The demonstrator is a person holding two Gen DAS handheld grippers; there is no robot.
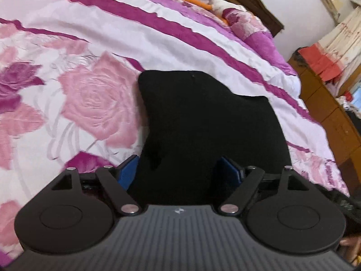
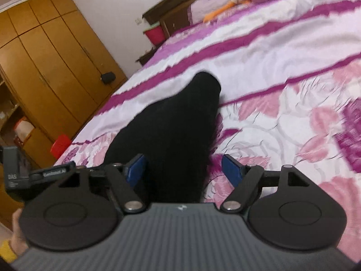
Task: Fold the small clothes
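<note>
A small black garment [image 1: 203, 124] lies flat on the floral bedspread [image 1: 94, 94], its near end reaching back between the fingers of my left gripper [image 1: 180, 171]. That gripper is open, and its blue pads [image 1: 129, 171] stand on either side of the cloth. In the right wrist view the same black garment [image 2: 176, 124] runs away from me as a narrow tapering strip. My right gripper [image 2: 183, 169] is open too; the cloth passes close to the left blue pad [image 2: 135, 169] and leaves a gap to the right one.
The pink and purple bedspread [image 2: 282, 72] covers the whole bed. Pillows and an orange toy [image 1: 194, 0] lie at the headboard. A wooden wardrobe [image 2: 45, 56] and a red box [image 2: 59, 145] stand beside the bed. Part of the other gripper [image 2: 15, 169] shows at the left.
</note>
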